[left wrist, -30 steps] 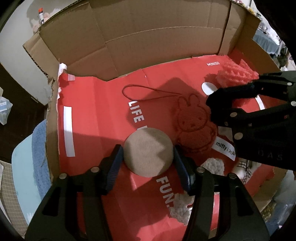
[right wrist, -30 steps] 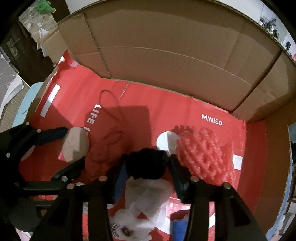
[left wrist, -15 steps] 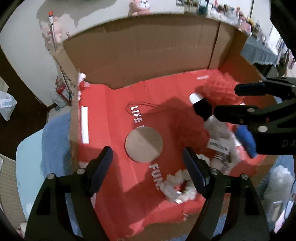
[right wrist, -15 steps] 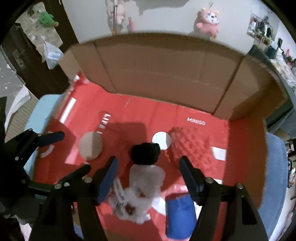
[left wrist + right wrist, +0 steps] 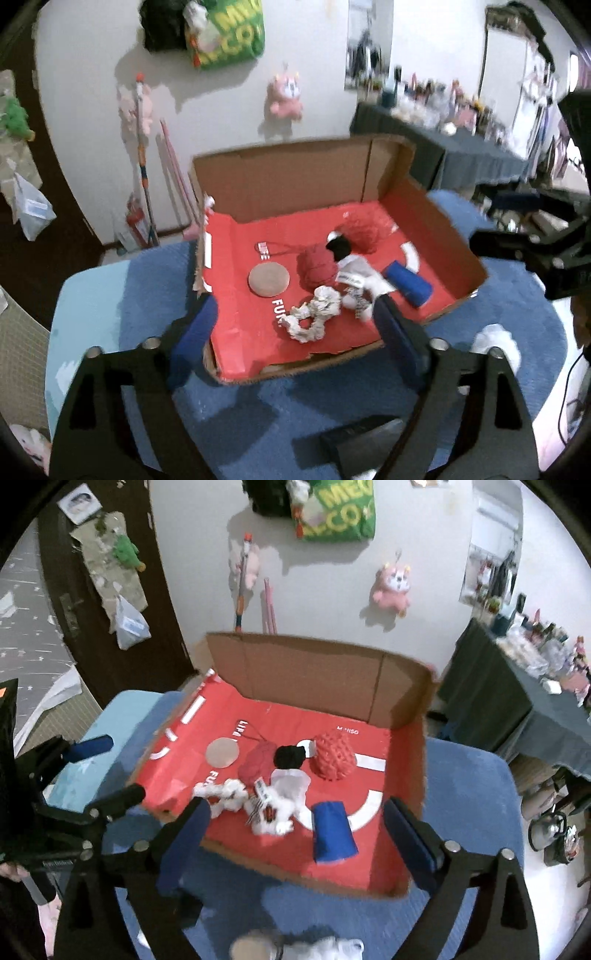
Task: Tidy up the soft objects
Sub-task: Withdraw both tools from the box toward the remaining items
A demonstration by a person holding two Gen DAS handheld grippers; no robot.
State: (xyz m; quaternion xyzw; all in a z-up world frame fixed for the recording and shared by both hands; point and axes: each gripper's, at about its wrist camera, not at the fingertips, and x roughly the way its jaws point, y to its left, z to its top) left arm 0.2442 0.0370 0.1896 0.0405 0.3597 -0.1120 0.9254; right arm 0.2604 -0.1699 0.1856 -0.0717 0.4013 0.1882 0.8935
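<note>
A cardboard box (image 5: pixel 280 177) (image 5: pixel 314 668) lined with red paper holds several soft things: a tan round pad (image 5: pixel 268 279) (image 5: pixel 222 751), a red knitted piece (image 5: pixel 317 266) (image 5: pixel 258 762), a black-and-white plush (image 5: pixel 354 269) (image 5: pixel 286 786), a red net sponge (image 5: pixel 364 232) (image 5: pixel 331 755), a blue roll (image 5: pixel 406 282) (image 5: pixel 334 830) and a white rope toy (image 5: pixel 312 314) (image 5: pixel 221 794). My left gripper (image 5: pixel 295 339) is open and empty above the box's near edge. My right gripper (image 5: pixel 299 838) is open and empty, also drawn back over the near edge.
The box sits on a blue carpeted surface (image 5: pixel 155 288) (image 5: pixel 465 797). A white fluffy thing (image 5: pixel 496 345) lies on the carpet right of the box; another (image 5: pixel 317 947) lies in front of it. A dark table with clutter (image 5: pixel 454 147) stands behind.
Both grippers let go, the left of the tan pad and the right of the black-and-white plush, opened wide, and pulled up and back out of the box.
</note>
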